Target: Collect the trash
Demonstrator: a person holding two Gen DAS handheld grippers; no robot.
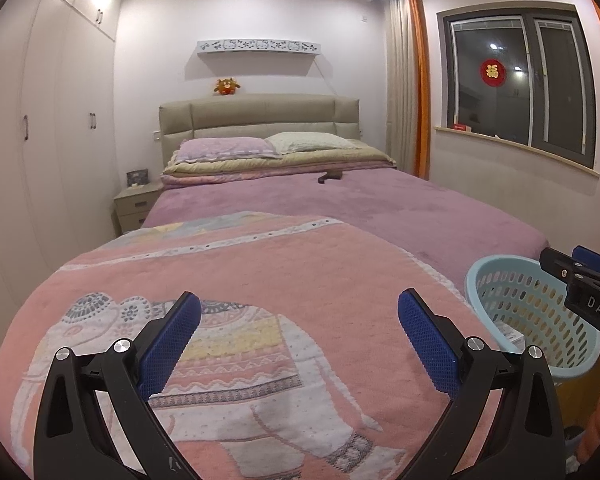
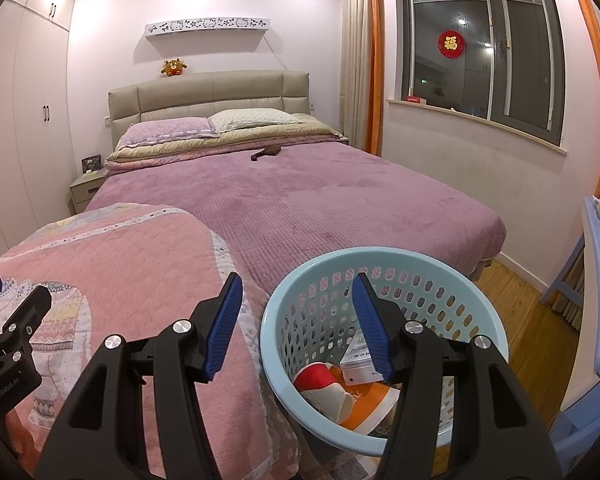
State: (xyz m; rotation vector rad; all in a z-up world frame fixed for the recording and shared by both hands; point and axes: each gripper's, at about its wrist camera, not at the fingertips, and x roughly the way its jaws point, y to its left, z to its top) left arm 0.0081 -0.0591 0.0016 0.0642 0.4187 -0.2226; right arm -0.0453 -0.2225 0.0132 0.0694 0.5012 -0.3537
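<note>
A light blue basket (image 2: 384,320) is set at the bed's (image 2: 300,208) foot edge, trash (image 2: 340,392) inside. Both grippers, left (image 1: 300,340) and right (image 2: 296,324), are held open, empty; bare quilt lies ahead.

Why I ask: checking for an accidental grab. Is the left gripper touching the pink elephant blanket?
Cannot tell. In the left wrist view the left gripper is open over the pink elephant blanket, holding nothing, but no gap or contact shows plainly.
</note>
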